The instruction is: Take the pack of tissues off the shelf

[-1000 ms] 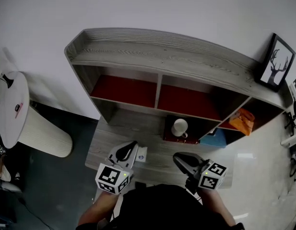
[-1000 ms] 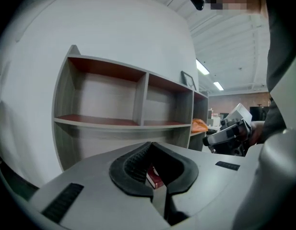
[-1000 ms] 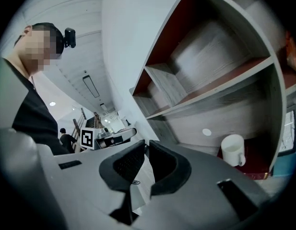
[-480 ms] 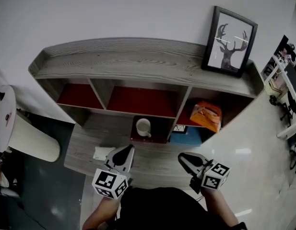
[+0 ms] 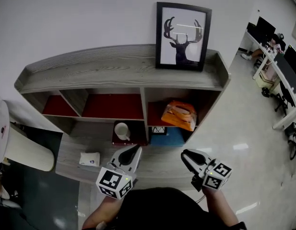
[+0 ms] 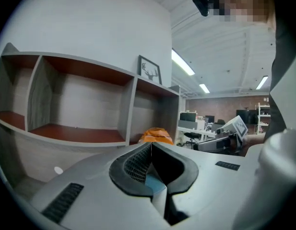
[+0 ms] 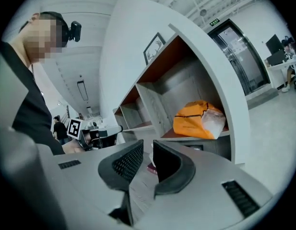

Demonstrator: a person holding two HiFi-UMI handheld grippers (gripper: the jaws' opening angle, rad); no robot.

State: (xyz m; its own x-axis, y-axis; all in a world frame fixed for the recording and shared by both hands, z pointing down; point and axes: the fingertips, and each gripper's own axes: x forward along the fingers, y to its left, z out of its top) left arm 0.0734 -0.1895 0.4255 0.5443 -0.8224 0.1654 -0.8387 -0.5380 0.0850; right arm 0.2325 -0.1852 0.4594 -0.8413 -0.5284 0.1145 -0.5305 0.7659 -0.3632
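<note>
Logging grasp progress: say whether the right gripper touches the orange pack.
Apart. The head view shows the right gripper well short of the orange pack, a clear gap between.

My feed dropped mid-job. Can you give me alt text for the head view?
The left tool and the right tool, both shut and empty, are held in front of a grey wooden shelf whose right compartment holds an orange pack. A framed deer picture stands on top, and a white mug sits in a lower compartment.

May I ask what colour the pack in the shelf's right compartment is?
Orange, pale at one end; right gripper view shows the pack best.
</note>
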